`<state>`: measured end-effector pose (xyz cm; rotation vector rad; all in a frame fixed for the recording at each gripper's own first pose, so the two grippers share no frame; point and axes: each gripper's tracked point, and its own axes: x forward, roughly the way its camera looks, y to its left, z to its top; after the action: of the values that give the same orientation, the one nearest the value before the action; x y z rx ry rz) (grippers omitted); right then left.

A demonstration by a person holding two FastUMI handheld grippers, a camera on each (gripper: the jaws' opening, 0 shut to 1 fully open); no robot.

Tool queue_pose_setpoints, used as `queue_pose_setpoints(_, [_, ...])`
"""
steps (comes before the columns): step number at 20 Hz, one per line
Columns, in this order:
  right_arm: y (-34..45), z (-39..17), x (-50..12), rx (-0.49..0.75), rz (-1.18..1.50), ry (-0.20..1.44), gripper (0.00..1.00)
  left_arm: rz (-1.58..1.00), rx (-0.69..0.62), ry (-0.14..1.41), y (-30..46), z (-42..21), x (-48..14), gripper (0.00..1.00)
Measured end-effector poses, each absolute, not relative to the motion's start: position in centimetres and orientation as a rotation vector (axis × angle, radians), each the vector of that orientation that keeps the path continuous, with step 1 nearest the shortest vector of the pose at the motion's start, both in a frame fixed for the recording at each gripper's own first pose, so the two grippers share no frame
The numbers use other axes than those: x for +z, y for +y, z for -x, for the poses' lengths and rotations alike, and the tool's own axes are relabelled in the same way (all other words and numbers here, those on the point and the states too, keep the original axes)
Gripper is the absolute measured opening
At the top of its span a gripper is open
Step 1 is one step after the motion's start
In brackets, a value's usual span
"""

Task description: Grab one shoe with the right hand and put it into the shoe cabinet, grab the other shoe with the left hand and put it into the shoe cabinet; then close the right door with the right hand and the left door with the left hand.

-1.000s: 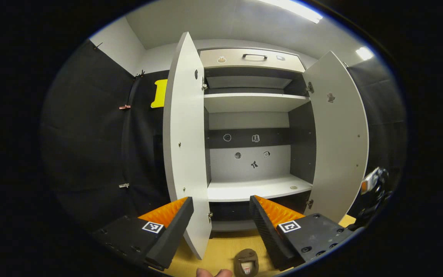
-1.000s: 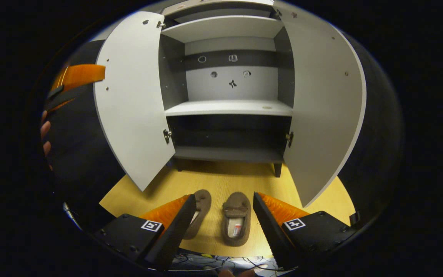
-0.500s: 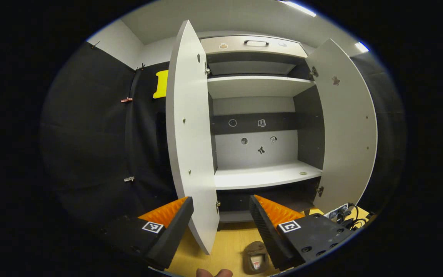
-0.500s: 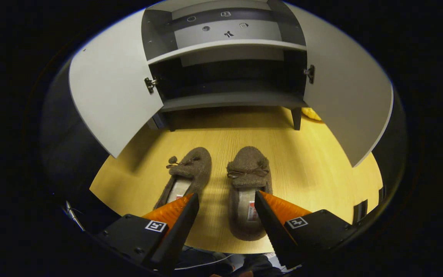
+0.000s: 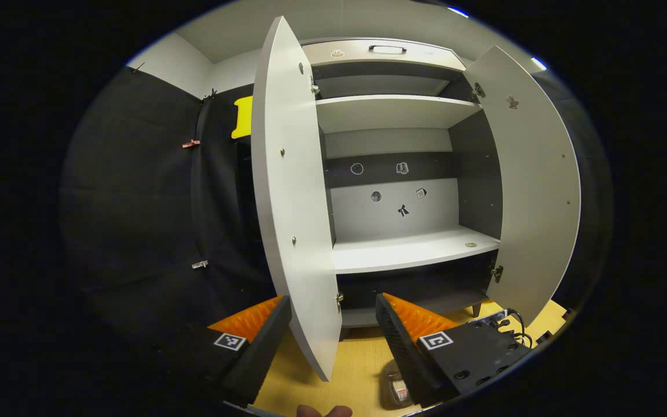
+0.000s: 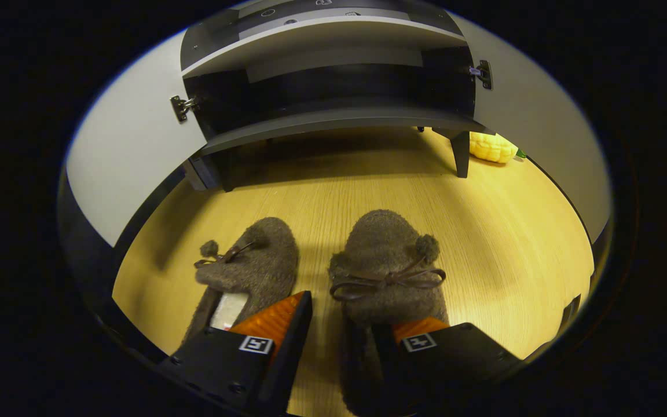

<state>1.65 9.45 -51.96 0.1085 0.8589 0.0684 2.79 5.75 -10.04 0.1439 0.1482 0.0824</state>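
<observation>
Two brown fuzzy slippers with bows lie side by side on the wooden floor (image 6: pixel 501 231) in the right gripper view. My right gripper (image 6: pixel 348 315) hangs low over the heel of the right slipper (image 6: pixel 385 255). One finger is inside its opening and the other outside its left wall, with a strip of floor showing beside it. The left slipper (image 6: pixel 252 266) lies untouched. My left gripper (image 5: pixel 333 307) stands open and empty in front of the shoe cabinet (image 5: pixel 403 255). One slipper (image 5: pixel 394 388) peeks out beside its right finger. Both the left door (image 5: pixel 287 191) and the right door (image 5: pixel 536 185) stand open.
The cabinet's dark bottom shelf (image 6: pixel 333 119) sits just above the floor on short legs. A yellow toy (image 6: pixel 493 147) lies beside the right rear leg. Cables (image 5: pixel 513 321) trail on the floor near the right door. The left door's edge juts toward my left gripper.
My right gripper has dropped down to the right slipper and its jaws have narrowed around the slipper's left wall. My left gripper has drifted slightly lower and to the left, still open.
</observation>
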Motion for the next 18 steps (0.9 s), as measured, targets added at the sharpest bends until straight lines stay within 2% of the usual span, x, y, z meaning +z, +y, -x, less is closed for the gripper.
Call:
queue_pose_setpoints(1, [9.1,-2.2,-52.4,0.042,-0.098,0.846,0.45,-0.149,0.079,0.15,5.7,-3.0,-10.1,0.93])
queue_pose_setpoints(2, [9.3,-2.5,-52.4,0.051,-0.103,0.832,0.24,-0.151,0.075,0.152,5.6,-3.1,-10.2,0.93])
queue_pose_setpoints(3, [9.2,-2.2,-52.0,0.057,-0.089,0.827,0.23,-0.151,0.07,0.156,5.4,-3.1,-10.3,0.95])
queue_pose_setpoints(4, [9.5,-2.3,-52.2,0.077,-0.074,0.824,0.08,-0.152,0.067,0.162,5.3,-3.2,-10.3,0.96])
queue_pose_setpoints(7, [9.7,-1.9,-49.8,0.103,-0.124,0.832,0.08,-0.15,0.051,0.154,4.7,-3.2,-9.9,0.96])
queue_pose_setpoints(9, [9.0,-2.2,-46.1,0.098,-0.138,0.797,0.08,-0.144,0.038,0.157,4.5,-2.9,-9.9,0.95])
queue_pose_setpoints(10, [8.8,-2.4,-44.0,0.102,-0.143,0.779,0.12,-0.139,0.033,0.16,4.4,-2.8,-10.0,0.95])
queue_pose_setpoints(11, [8.6,-2.8,-42.0,0.107,-0.143,0.76,0.08,-0.135,0.027,0.162,4.3,-2.6,-10.0,0.96])
queue_pose_setpoints(18, [7.6,-5.8,-26.8,0.139,-0.165,0.628,0.08,-0.102,0.033,0.166,4.1,-1.6,-9.9,0.95])
